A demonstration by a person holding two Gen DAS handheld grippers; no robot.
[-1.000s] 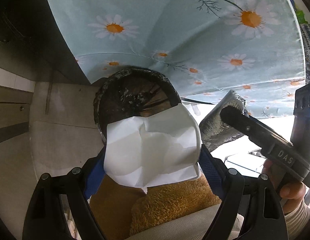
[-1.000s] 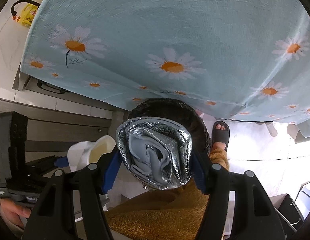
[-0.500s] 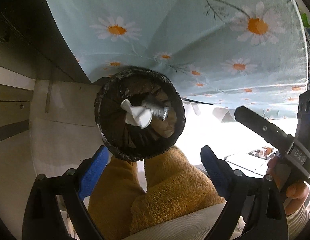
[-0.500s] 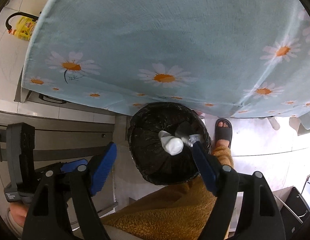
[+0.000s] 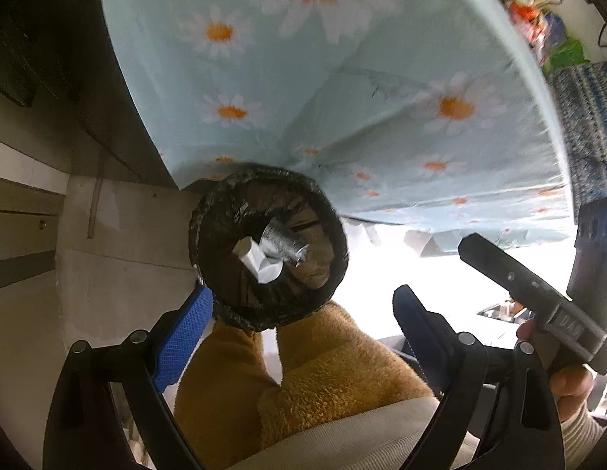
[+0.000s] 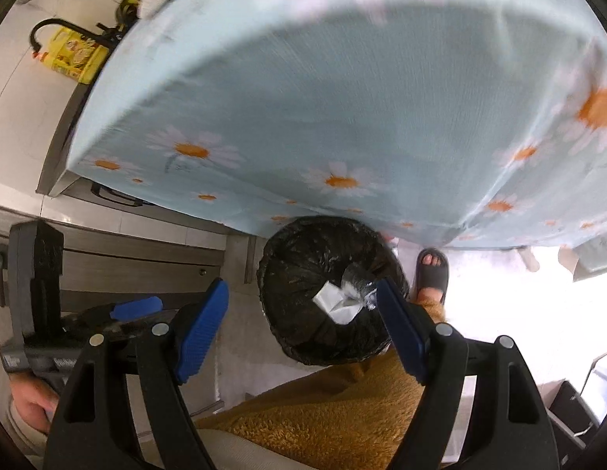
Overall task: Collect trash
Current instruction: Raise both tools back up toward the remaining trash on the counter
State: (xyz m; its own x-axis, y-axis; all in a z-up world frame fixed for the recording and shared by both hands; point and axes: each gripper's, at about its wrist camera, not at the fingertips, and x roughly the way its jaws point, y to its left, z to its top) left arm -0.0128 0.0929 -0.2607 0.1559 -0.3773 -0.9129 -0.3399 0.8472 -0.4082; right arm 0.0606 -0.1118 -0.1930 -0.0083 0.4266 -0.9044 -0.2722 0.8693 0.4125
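Left wrist view: bin (image 5: 268, 250) lined with a black bag sits on the floor, directly below the left hand-held gripper (image 5: 303, 329), at the edge of the daisy-cloth surface (image 5: 342, 98). White paper (image 5: 260, 262) and crumpled foil (image 5: 281, 241) lie inside. Right hand-held gripper (image 6: 303, 327) hangs above the same bin, about equally near. Both hand-held grippers' jaws are wide apart, empty, touching nothing.

Daisy-print blue tablecloth (image 6: 342, 90) over pale tiled floor (image 5: 119, 274), bright glare at right
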